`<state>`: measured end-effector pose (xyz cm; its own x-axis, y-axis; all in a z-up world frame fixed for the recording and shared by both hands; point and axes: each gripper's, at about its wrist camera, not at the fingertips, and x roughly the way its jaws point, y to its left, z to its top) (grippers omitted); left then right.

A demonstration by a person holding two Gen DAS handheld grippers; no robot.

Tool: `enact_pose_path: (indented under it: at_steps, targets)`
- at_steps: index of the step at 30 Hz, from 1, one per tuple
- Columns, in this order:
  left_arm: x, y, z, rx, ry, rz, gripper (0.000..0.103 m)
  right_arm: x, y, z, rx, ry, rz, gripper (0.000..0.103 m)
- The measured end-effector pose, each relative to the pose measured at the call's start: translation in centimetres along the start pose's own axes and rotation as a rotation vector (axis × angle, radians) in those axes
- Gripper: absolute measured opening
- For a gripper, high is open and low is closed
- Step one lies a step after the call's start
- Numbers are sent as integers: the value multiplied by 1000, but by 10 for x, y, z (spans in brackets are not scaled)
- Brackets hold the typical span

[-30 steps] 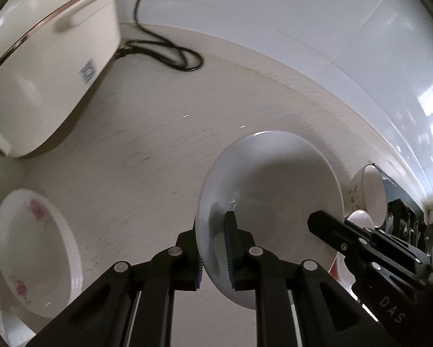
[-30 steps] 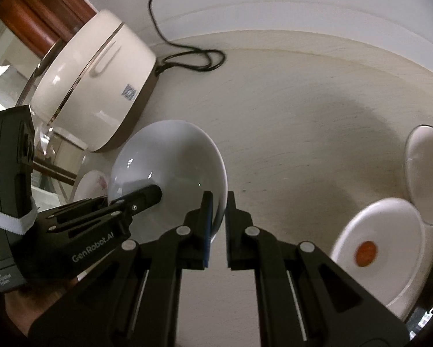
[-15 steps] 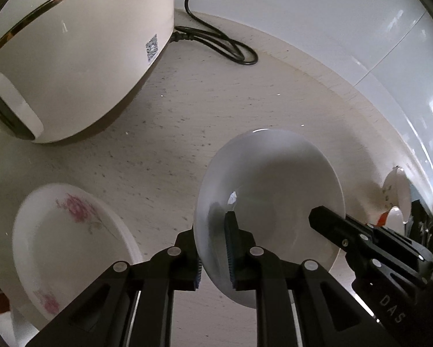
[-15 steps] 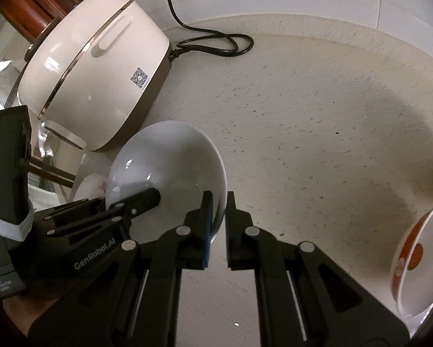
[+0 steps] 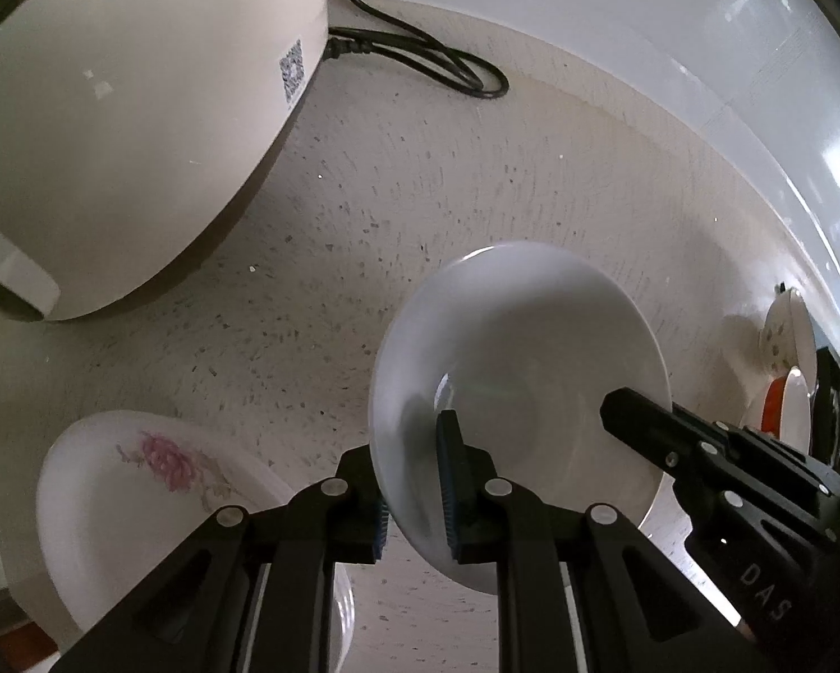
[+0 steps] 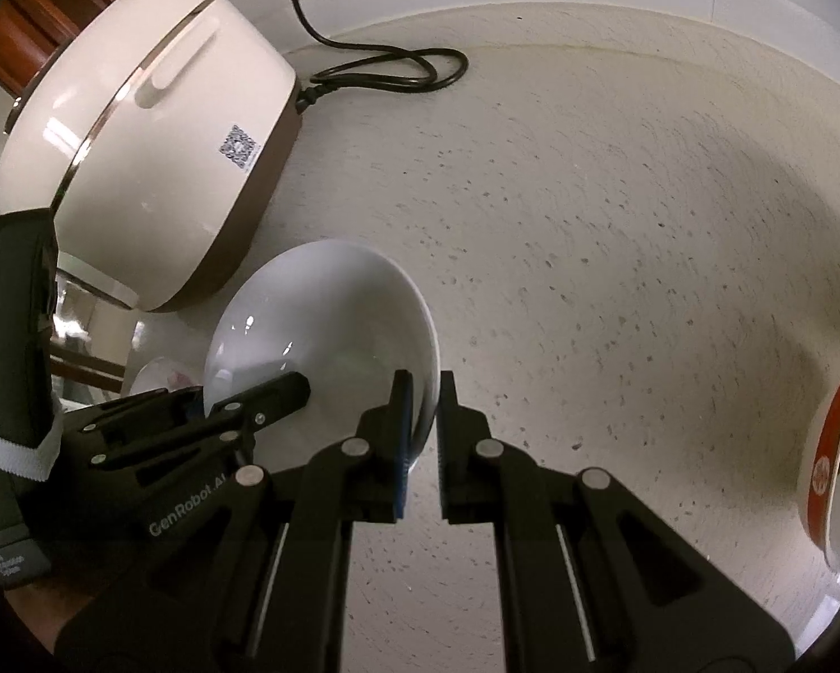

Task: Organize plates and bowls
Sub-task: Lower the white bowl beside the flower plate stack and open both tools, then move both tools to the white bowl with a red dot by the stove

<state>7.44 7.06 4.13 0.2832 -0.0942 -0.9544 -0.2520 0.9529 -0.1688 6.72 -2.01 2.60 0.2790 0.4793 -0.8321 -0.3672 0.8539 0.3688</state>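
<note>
Both claws (image 5: 414,482) (image 6: 422,426) — opposite rims of the white bowl (image 5: 521,370) between fingers.

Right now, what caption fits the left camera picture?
Two hand-held grippers, left and right, clamp one white bowl above the speckled counter.

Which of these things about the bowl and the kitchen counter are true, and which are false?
1. Both tools pinch the white bowl: the left tool and the right tool each grip its rim. True.
2. The white bowl is full of soup. False: it is empty.
3. A black cord lies on the counter beside the cream cooker. True.
4. The flowered plate has blue flowers. False: the flower is pink.
5. The cooker's lid is open. False: it is closed.
</note>
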Motion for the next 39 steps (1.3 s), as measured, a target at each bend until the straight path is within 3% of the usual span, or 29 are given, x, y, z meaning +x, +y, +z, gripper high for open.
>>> enact_pose_path:
  at_steps: [8, 12, 13, 15, 18, 29, 39]
  targets:
    - [6, -3, 2, 54, 10, -6, 15, 0, -3, -1, 19, -15, 6, 11]
    - [4, -8, 3, 60, 7, 15, 28, 0, -2, -1, -2, -11, 3, 12]
    - [3, -10, 3, 58, -3, 19, 31, -1, -3, -1, -1, -7, 3, 14]
    - [0, -12, 3, 59, -11, 35, 52, -2, -6, 0, 5, -2, -10, 32]
    - [-7, -15, 0, 46, -36, 61, 59, -11, -14, 0, 13, -29, -28, 59]
    - [-42, -20, -12, -1, -156, 154, 72, -55, -28, -2, -30, -95, 3, 69]
    - [-87, -62, -35, 4, -272, 252, 76, -104, -68, -27, -36, -158, -70, 78]
